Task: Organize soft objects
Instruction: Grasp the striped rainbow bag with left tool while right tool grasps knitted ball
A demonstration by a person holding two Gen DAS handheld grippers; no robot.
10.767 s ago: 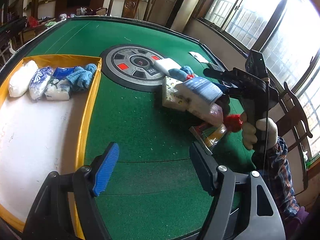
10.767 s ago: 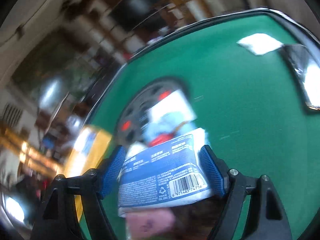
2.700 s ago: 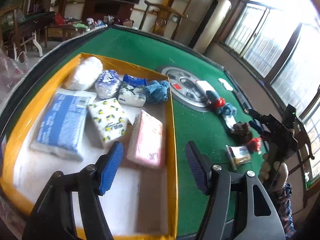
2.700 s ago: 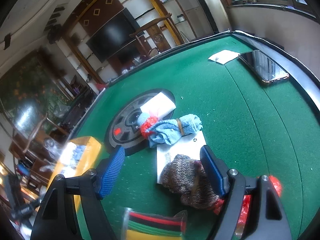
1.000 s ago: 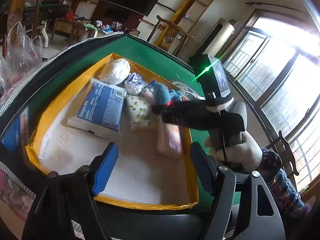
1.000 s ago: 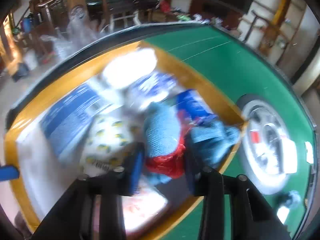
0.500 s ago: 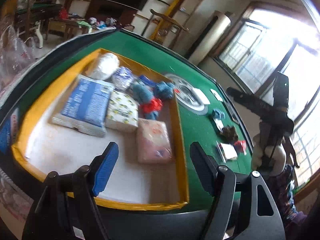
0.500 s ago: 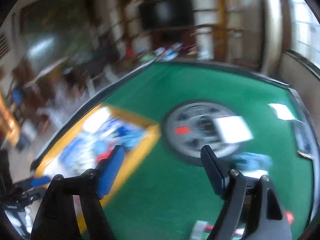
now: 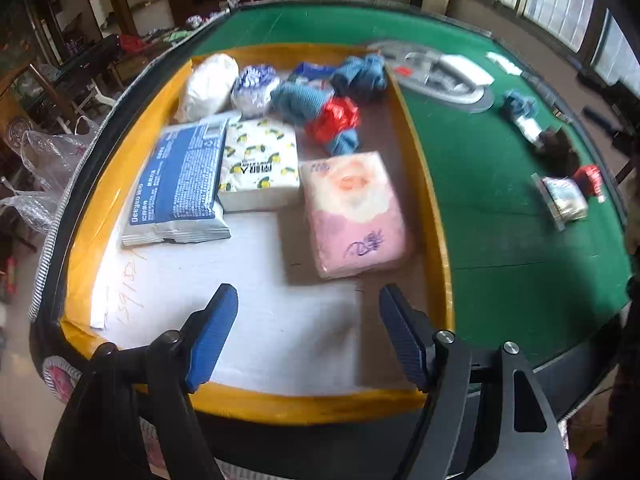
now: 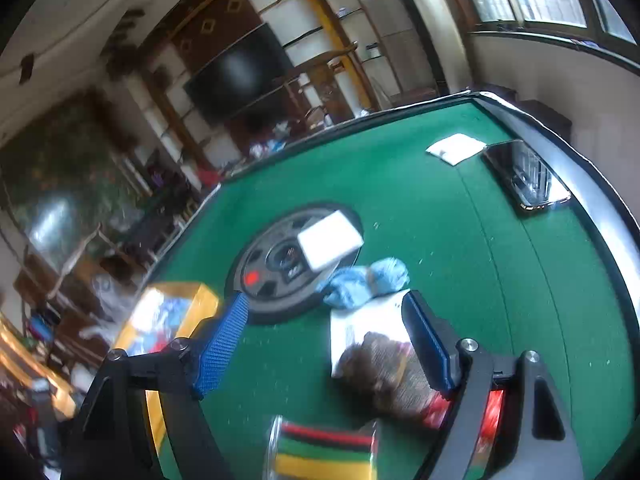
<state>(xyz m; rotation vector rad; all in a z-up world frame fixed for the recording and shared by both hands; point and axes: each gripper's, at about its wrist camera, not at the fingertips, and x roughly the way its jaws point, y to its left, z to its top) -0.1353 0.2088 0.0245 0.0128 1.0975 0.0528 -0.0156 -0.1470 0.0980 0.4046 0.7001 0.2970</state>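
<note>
A yellow-rimmed tray (image 9: pixel 424 176) on the green table holds a blue tissue pack (image 9: pixel 180 184), a lemon-print pack (image 9: pixel 258 162), a pink pack (image 9: pixel 354 212), white and blue bundles, and a blue cloth with a red tie (image 9: pixel 332 120). My left gripper (image 9: pixel 308 336) is open and empty over the tray's near end. My right gripper (image 10: pixel 324 340) is open and empty above a brown knit item (image 10: pixel 384 368) lying on a white packet (image 10: pixel 360 324). A light blue cloth (image 10: pixel 364 280) lies just beyond. A striped packet (image 10: pixel 324 452) lies nearest.
A round grey hub (image 10: pixel 280 268) with a white block (image 10: pixel 330 238) sits at table centre. A phone (image 10: pixel 524 178) and a white paper (image 10: pixel 456 148) lie by the far right edge. Chairs, shelves and a TV stand beyond the table.
My right gripper carried the blue cloth with the red tie into the tray, let it go, and swung back over the brown knit item. My left gripper stayed open over the tray.
</note>
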